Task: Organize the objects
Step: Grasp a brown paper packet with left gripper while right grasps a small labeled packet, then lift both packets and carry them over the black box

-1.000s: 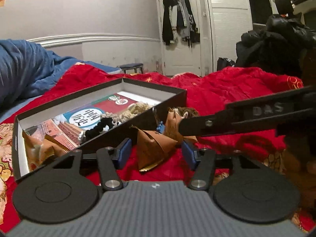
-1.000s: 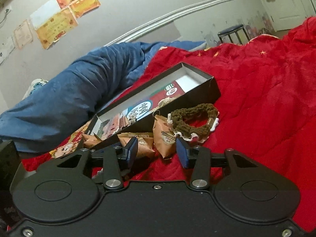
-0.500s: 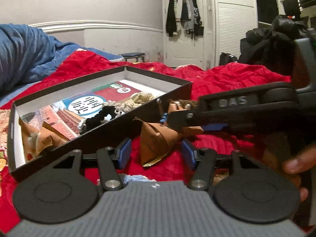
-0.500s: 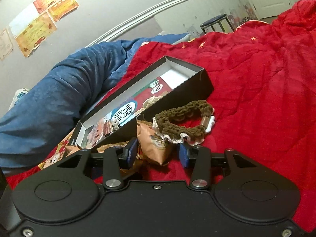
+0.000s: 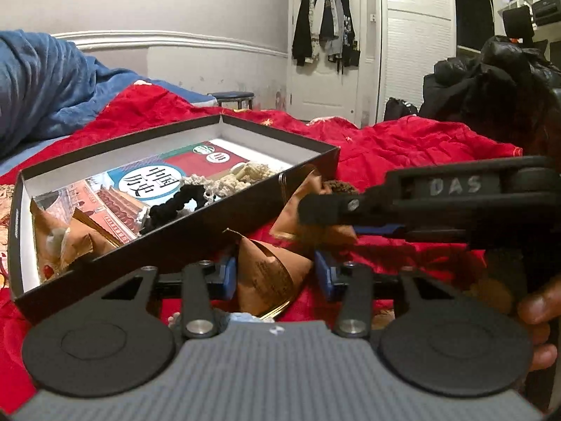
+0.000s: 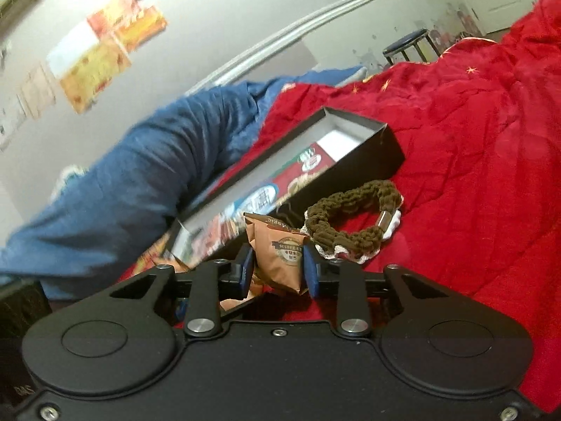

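Right gripper [image 6: 276, 267] clamped on packet [image 6: 280, 249]; left gripper [image 5: 272, 273] wide around another packet [image 5: 270, 275]. Next, likely: lift into box [image 5: 245, 207].

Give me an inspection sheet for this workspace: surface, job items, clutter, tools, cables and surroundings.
Surface: rumpled red bedspread, with a blue duvet heaped beside it.
Job's things: open black cardboard box holding a printed booklet, a black scrunchie, a cream crochet band and brown packets; outside it, a brown crochet bracelet and two brown foil snack packets.
Clutter: nothing seen beyond these.
Grippers: left tool open, fingers either side of one snack packet; right tool closed on the other snack packet.
Cables: nothing seen.
Surroundings: clothes on a white door, black coat pile, stool, wall posters.
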### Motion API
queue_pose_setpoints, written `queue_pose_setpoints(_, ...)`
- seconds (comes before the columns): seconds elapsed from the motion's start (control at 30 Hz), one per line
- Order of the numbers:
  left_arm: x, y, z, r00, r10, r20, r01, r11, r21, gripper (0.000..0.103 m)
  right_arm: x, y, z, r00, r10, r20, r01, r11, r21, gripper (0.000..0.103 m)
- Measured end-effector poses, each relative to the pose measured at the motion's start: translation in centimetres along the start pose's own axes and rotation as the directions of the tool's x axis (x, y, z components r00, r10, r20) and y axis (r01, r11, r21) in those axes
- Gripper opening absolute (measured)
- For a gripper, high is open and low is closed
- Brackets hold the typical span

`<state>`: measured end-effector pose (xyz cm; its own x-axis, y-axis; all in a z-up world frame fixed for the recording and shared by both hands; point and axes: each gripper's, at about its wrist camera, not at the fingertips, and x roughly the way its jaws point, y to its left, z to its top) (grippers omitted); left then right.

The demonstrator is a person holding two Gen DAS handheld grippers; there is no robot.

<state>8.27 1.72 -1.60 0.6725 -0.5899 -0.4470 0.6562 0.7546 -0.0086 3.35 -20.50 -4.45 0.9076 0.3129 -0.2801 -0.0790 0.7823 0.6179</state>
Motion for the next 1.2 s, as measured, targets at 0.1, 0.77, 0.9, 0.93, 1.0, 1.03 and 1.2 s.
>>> queue_pose_setpoints(0.1, -0.5, -0.2, -0.1, 1.000, 0.007, 0.029, -0.008, 1.000, 0.014, 0.048, -0.1, -0.2, 0.0, 1.000, 0.018, 0.005, -0.018, 1.000, -0.001, 0.029)
queue_pose_setpoints(0.77, -1.8, 0.0, 0.4, 0.985, 0.131, 0.112, -0.130, 0.991, -0.014, 0.049, -0.9, 0.1, -0.1, 0.998, 0.042, 0.046, -0.040, 0.999, -0.029, 0.029)
queue_pose_setpoints(0.9, -1.9, 0.2, 0.4, 0.983, 0.142, 0.120, -0.140, 0.990, -0.025, 0.049, -1.0, 0.8, 0.0, 0.998, 0.031, 0.046, -0.028, 0.998, -0.063, 0.029)
queue_pose_setpoints(0.93, -2.0, 0.2, 0.4, 0.982, 0.142, 0.123, -0.140, 0.990, -0.028, 0.049, -0.9, 0.9, 0.0, 0.999, 0.028, 0.041, -0.025, 0.998, -0.066, 0.029)
queue_pose_setpoints(1.0, -2.2, 0.3, 0.5, 0.980, 0.148, 0.131, -0.145, 0.989, -0.034, 0.049, -0.8, 1.1, 0.0, 0.999, 0.023, 0.040, -0.021, 0.997, -0.071, 0.029)
queue_pose_setpoints(1.03, -2.3, 0.3, 0.5, 0.980, 0.149, 0.134, -0.146, 0.989, -0.036, 0.049, -0.8, 1.2, 0.1, 0.999, 0.021, 0.043, -0.018, 0.997, -0.073, 0.029)
queue_pose_setpoints(1.2, -2.7, 0.2, 0.6, 0.976, 0.157, 0.153, -0.152, 0.987, -0.043, 0.048, -1.2, 1.6, 0.2, 0.998, 0.022, 0.057, -0.017, 0.996, -0.086, 0.028)
